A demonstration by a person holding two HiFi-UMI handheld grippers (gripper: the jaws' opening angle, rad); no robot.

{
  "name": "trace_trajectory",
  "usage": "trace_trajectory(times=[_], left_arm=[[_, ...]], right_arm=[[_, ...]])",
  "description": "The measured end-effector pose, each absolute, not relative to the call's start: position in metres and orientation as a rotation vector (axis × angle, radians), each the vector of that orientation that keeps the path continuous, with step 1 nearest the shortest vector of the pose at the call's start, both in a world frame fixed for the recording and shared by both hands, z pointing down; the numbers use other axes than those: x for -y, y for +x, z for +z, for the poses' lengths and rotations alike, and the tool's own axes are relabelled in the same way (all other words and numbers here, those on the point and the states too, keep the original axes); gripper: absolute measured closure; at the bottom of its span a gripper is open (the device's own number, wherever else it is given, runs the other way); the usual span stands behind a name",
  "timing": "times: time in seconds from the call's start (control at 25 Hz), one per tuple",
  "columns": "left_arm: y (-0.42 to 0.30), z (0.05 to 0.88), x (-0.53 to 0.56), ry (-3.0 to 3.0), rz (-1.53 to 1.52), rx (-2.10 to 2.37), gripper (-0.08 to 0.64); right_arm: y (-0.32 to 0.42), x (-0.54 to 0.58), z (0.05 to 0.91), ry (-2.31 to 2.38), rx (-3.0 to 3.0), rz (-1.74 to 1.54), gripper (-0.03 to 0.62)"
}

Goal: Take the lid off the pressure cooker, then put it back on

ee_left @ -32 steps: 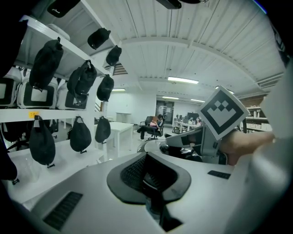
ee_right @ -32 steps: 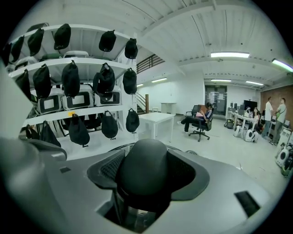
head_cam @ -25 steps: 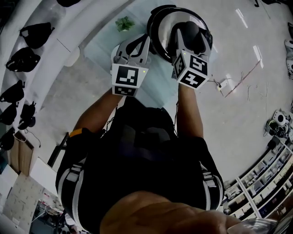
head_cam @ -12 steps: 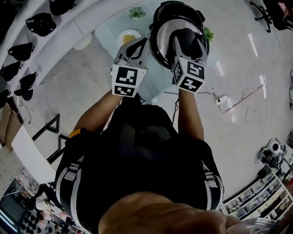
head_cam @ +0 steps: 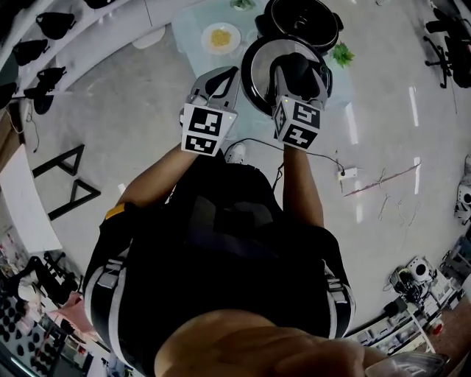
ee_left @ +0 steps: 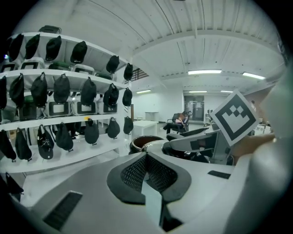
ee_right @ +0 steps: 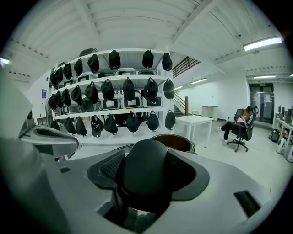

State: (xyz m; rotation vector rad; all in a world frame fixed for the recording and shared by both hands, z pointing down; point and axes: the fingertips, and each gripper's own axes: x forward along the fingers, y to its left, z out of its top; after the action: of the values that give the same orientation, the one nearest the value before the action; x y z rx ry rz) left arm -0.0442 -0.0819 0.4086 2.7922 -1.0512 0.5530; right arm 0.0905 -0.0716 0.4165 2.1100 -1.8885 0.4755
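Lid (head_cam: 255, 72) pulled clear of cooker (head_cam: 302, 16); R claw (ee_right: 143, 185) clamped on its knob (ee_right: 142, 167).

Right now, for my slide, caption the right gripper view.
Right gripper, jaws clamped on the lid's black knob, with the open cooker pot beyond.

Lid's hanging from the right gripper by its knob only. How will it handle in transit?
Likely stiff and fairly heavy: the lid looks like broad metal. Held only by its rounded knob in the right gripper, it may tilt or swivel. The knob looks smooth, so it could slip.
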Motion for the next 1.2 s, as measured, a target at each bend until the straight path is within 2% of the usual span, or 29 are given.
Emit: trace_trajectory(times=[0.64,1.2], left_arm=[[-0.119,0.475,0.05,2.622,0.638,1.218,0.552],[-0.137,0.537,0.057,2.545,0.722,1.173,0.552]], right_arm=[[0.017,0.043,0.488,1.9,1.945,0.516,0.287],[-0.013,0.067,0.559,1.801,1.963,0.556,0.287]])
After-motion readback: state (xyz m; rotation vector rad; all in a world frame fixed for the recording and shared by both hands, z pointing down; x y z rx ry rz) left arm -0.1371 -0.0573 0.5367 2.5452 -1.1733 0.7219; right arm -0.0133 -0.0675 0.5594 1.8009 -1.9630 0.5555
